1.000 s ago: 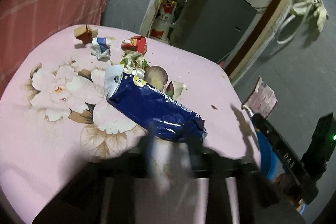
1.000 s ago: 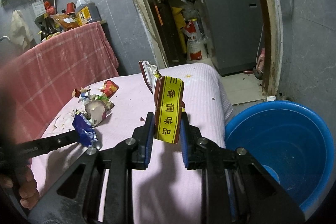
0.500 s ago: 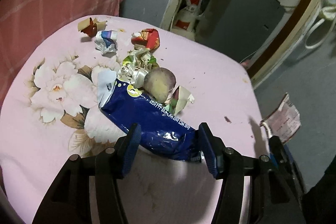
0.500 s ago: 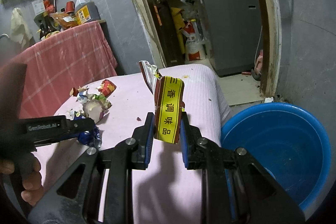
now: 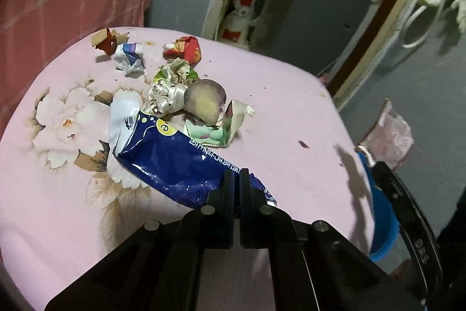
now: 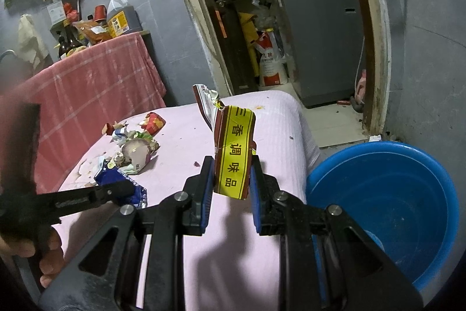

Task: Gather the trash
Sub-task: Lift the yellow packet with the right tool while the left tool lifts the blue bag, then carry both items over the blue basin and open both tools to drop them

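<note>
A crinkled blue snack bag [image 5: 174, 162] lies on the pink flowered tablecloth [image 5: 291, 107]. My left gripper [image 5: 236, 175] is shut on the bag's near end, and the right wrist view shows this left gripper [image 6: 123, 190] pinching the blue bag [image 6: 138, 196]. Just beyond the bag sit a purple-brown root vegetable [image 5: 205, 102] and several crumpled wrappers [image 5: 171, 72]. My right gripper [image 6: 230, 165] is shut on an upright yellow and brown seasoning packet [image 6: 234, 153], held above the table's near edge.
A blue plastic basin [image 6: 407, 194] stands on the floor right of the table, and its rim [image 5: 383, 238] shows beside my right gripper's arm [image 5: 407, 209]. A red checked cloth [image 6: 93, 89] covers a counter at the left. A doorway and a grey cabinet [image 6: 320, 34] lie behind.
My left gripper came down over the blue bag with its jaws apart, then shut on the bag's near end. The right gripper and its packet have not moved.
</note>
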The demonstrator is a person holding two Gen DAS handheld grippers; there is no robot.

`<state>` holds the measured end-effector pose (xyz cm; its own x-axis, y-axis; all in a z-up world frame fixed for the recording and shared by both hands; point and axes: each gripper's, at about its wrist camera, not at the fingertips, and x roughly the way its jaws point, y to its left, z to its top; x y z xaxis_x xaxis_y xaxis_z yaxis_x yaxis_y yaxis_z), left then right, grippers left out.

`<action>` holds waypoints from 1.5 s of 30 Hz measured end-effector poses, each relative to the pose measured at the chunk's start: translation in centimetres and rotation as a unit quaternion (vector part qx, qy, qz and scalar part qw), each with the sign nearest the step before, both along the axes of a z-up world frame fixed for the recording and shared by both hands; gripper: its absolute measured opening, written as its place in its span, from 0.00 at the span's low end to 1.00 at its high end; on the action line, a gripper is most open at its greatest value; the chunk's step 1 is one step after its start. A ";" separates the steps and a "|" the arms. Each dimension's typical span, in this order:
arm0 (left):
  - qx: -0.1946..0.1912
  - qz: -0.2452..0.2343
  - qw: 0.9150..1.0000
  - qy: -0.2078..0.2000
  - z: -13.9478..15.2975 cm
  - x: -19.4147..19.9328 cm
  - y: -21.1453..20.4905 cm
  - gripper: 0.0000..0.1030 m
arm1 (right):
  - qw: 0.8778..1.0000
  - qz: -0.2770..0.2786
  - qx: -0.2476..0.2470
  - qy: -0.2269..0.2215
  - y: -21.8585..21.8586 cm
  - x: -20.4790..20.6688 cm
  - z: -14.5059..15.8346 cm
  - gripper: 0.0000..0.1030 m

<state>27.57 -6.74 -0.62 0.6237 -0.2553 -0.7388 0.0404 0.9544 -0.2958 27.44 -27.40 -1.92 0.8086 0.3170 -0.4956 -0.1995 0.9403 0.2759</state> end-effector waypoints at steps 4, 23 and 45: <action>-0.001 -0.024 0.999 -0.031 0.5 -1.6 0.5 0.01 | 1.000 0.005 0.000 -0.002 0.1 0.0 0.0 0.22; 0.000 -0.128 0.954 -0.273 8.4 -5.6 -6.3 0.01 | 0.980 -0.074 -0.070 -0.171 -3.3 -5.9 5.9 0.22; -0.022 -0.230 0.947 -0.223 4.7 -0.1 -19.3 0.01 | 0.979 -0.194 -0.031 -0.050 -14.8 -4.7 2.3 0.23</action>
<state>27.50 -26.00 4.04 0.6869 -0.5998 -0.4103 0.5787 0.7930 -0.1905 22.78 -42.15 0.40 0.9079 -0.0519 -0.4161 0.1525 0.9652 0.2123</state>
